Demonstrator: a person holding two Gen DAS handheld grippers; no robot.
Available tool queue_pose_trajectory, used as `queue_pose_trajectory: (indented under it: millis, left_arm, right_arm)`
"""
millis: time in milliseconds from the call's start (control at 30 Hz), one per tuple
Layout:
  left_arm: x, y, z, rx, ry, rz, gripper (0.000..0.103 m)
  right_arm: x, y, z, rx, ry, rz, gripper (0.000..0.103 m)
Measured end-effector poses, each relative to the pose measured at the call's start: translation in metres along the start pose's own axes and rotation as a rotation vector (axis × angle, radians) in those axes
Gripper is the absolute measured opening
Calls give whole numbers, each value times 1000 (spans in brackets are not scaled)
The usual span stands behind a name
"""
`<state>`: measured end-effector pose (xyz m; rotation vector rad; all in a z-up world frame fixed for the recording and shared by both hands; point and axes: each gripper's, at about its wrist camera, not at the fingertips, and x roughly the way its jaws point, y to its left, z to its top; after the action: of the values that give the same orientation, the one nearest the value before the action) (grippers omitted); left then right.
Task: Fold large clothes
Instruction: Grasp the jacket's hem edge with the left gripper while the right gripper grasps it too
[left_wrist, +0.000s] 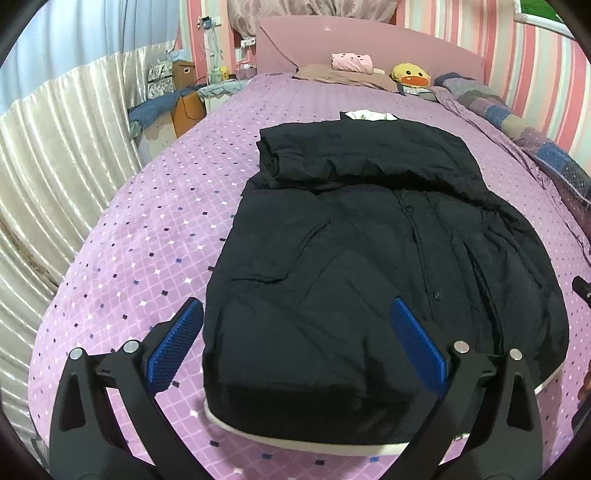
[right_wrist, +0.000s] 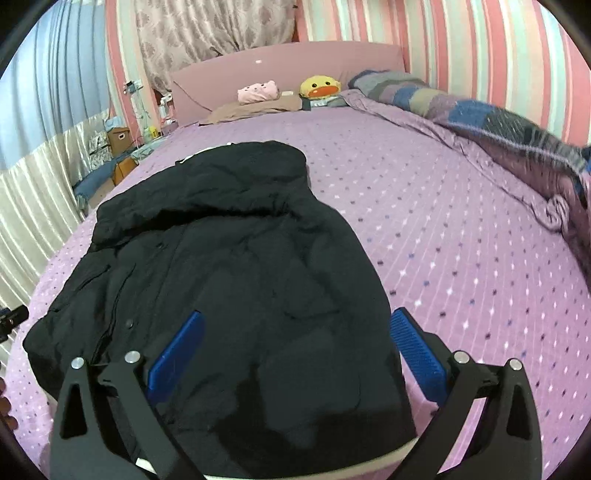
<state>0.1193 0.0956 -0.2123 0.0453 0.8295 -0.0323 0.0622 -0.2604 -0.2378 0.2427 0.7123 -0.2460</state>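
Looking, left wrist: black coat (left_wrist: 369, 258) lies flat on the purple bedspread (left_wrist: 147, 240), sleeves folded in; left gripper (left_wrist: 297, 343) spread wide over its near hem, empty.
Right wrist: right gripper (right_wrist: 295, 350) likewise released above the hem.
Handling: probably bulky, soft, slippery; pinch the white-edged hem corners.

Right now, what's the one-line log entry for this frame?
black coat: partly folded on bed | left gripper: open, empty | right gripper: open, empty
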Motion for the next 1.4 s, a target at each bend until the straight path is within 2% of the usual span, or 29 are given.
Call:
queue_pose_trajectory:
  millis: [133,300,367,500,700,800,933,1033,1200,1233,1333,1400]
  left_arm:
    - [1,9,-7,-4,-2,2,100]
    - [12,22,-16,8,52,11,100]
    - [18,27,-19,17,62,17,100]
    - [26,37,-24,42,73,30,100]
    - [47,62,-41,-8,98,-15,100]
    - [59,70,-51,-37,123,-60,96]
    - [75,65,-62,10,151,-73,90]
    - [83,63,-69,21,162,-85,90]
    - [92,70,-81,-57,201,-149,89]
    - [90,68,-84,-43,191,-141,85]
    - [84,56,-86,25,173,-149,64]
    - [81,48,-85,59,172,-134,57]
  right_arm:
    - [0,-5,-12,14,20,-4,101]
    - [1,-8,-20,1,65,-31,101]
    - [-1,-10,-22,18,66,4,101]
    - [0,-10,-22,46,78,21,101]
    - [3,-9,-27,59,108,20,101]
    - [7,-3,-31,31,124,9,101]
    - [12,4,-38,-3,143,-6,101]
    - [11,7,-40,-23,140,-9,101]
    - [9,1,-38,-59,124,-32,101]
    - [10,-4,-38,-56,130,-31,101]
    - [16,-17,-39,-48,146,-37,101]
    - [18,-23,-40,-45,144,-37,101]
